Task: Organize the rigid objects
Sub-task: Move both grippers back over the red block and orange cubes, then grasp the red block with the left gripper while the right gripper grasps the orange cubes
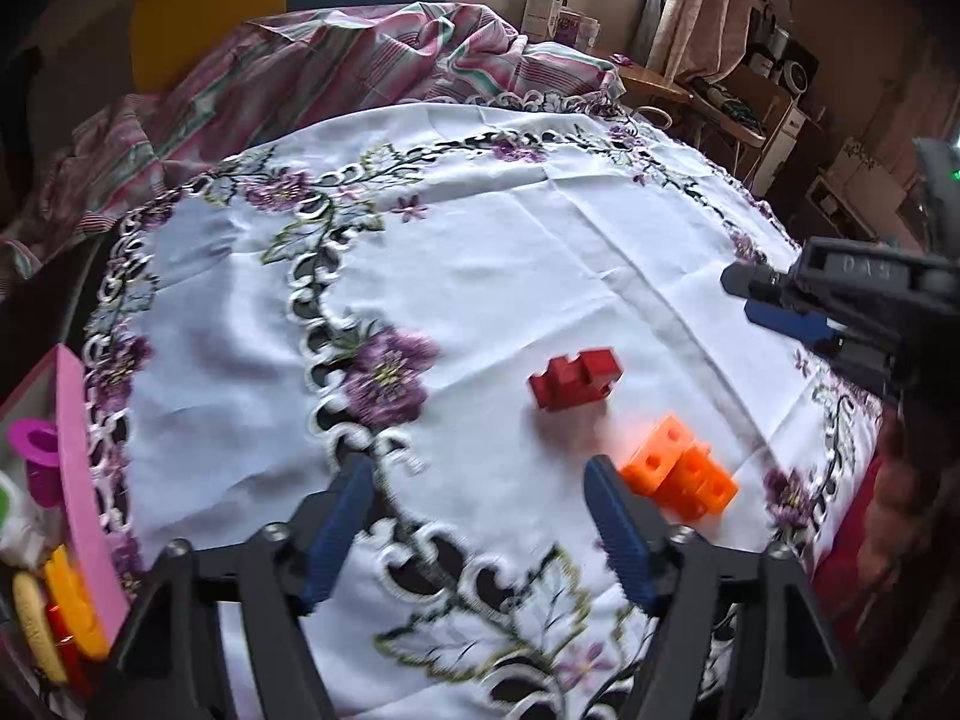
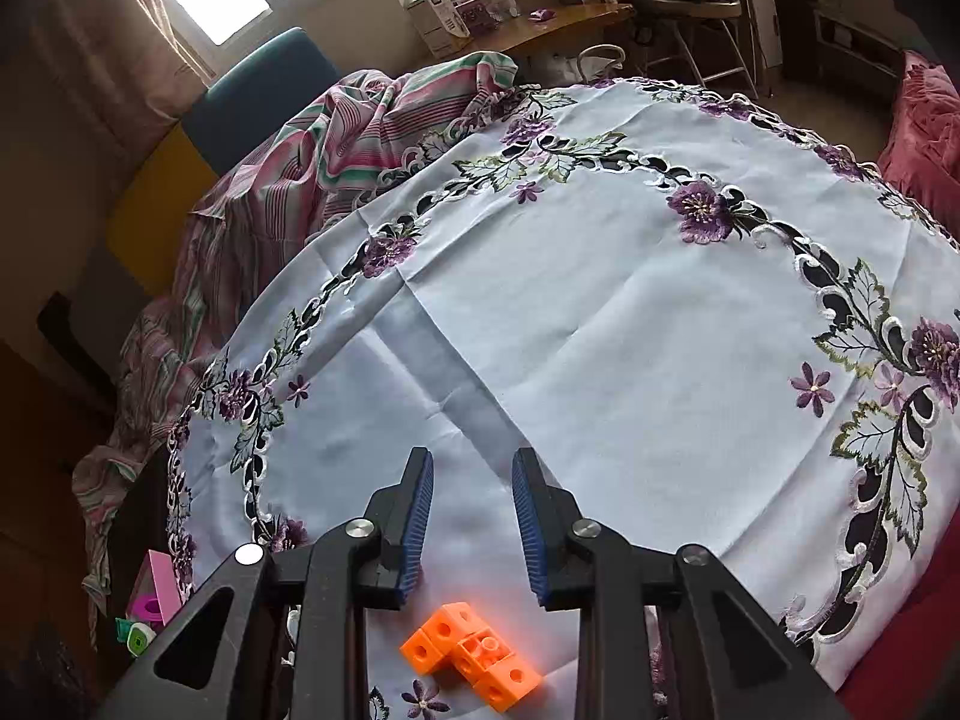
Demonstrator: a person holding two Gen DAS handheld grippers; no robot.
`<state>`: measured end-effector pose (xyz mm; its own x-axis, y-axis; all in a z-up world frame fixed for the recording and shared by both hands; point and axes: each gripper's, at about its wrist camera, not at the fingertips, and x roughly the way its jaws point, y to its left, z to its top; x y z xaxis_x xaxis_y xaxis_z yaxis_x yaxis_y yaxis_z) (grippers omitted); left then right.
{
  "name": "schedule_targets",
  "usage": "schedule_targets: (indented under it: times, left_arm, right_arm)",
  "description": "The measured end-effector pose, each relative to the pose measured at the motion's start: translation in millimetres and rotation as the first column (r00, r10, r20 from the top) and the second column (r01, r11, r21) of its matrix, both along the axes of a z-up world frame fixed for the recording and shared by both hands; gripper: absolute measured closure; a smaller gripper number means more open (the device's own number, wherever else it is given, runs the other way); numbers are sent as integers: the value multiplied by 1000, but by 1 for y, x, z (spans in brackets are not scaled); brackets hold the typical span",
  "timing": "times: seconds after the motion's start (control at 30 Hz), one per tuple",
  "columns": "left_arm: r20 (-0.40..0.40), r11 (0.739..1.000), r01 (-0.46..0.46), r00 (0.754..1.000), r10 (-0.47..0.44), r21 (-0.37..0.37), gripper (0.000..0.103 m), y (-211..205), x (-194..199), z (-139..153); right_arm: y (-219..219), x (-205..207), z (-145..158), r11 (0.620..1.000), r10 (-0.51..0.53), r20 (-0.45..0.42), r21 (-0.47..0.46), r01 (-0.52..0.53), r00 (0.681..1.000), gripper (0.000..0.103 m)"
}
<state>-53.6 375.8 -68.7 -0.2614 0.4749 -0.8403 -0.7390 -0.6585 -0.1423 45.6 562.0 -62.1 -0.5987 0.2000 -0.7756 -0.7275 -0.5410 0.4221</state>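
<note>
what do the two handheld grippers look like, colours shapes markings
Both are black plastic. The left gripper and right gripper each have two angular fingers with ribbed blue pads, joined by silver pivot bolts. In the left wrist view the right gripper's side shows faint embossed lettering and a green light.

My left gripper (image 1: 480, 525) points steeply down, jaws spread wide with nothing between them; my right gripper (image 2: 471, 516), far to its right, tilts down too, narrow-gapped and empty
</note>
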Motion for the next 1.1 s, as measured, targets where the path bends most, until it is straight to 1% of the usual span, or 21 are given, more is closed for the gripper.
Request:
schedule_targets:
  times: [0.13, 0.2, 0.37, 0.47, 0.5, 0.53, 0.57, 0.63, 0.7, 0.83, 1.0, 1.1]
  left_arm:
    - [34, 1000, 12, 999, -13, 10, 26, 29, -4, -6]
    - [37, 1000, 7, 999, -7, 0, 26, 42, -6, -10]
    - [72, 1000, -29, 997, 28, 8, 26, 63, -16, -21]
    - [84, 999, -42, 996, 43, -9, 28, 72, -22, -30]
    - [90, 999, -36, 995, 38, -13, 39, 75, -23, -34]
    - [106, 1000, -21, 994, 23, -16, 55, 78, -23, -38]
    - [116, 1000, -13, 993, 15, -23, 55, 78, -24, -41]
    - [107, 1000, 2, 994, -3, 5, 55, 72, -19, -36]
    - [96, 1000, 9, 995, -10, 11, 55, 62, -15, -33]
    - [110, 999, -33, 993, 31, 19, 55, 32, -18, -29]
    - [96, 995, -93, 991, 90, 33, 55, -18, -15, -19]
    - [81, 993, -112, 991, 108, 44, 55, -42, -8, -14]
  right_arm:
    - [1, 1, -1, 1000, -1, -11, -18, 0, 1000, 76]
    - [1, 2, -2, 1000, 0, -15, -26, -1, 1000, 75]
    - [1, 2, -1, 1000, -2, -18, -20, 2, 1000, 74]
    - [1, 1, -2, 1000, 4, -17, -23, -5, 1000, 74]
    - [1, 0, -2, 1000, 6, -13, -21, -6, 1000, 74]
    - [1, 0, -3, 1000, 8, -8, -17, -8, 1000, 74]
    - [1, -1, -3, 1000, 11, -2, -12, -11, 1000, 74]
    - [1, -2, -4, 1000, 15, 6, -12, -15, 1000, 74]
    - [2, -3, -5, 1000, 18, 10, -14, -18, 1000, 74]
    - [1, -6, -9, 999, 38, 22, -25, -38, 999, 74]
    - [-11, -22, -23, 988, 142, 75, -77, -136, 987, 74]
    - [-21, -31, -27, 979, 200, 112, -74, -192, 973, 74]
